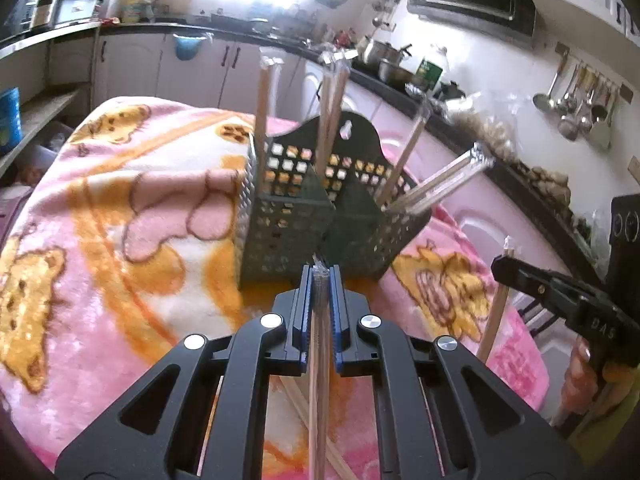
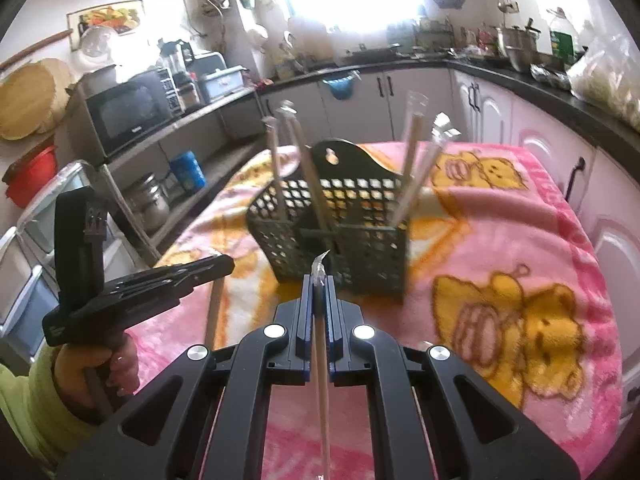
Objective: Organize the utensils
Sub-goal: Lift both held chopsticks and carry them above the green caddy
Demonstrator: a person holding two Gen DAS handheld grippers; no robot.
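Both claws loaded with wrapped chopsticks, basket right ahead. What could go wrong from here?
1. The dark basket sits on a soft blanket; a push from a stick could tip or slide it.
2. Wrapped pairs already in the basket lean outward across the opening; an incoming pair may snag them.
3. Left claw and right claw each grip near the wrapper end, so the long stick below may swing or slip.

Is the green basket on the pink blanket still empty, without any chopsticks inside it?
No: several wrapped chopsticks already stand inside the green basket on the pink blanket.
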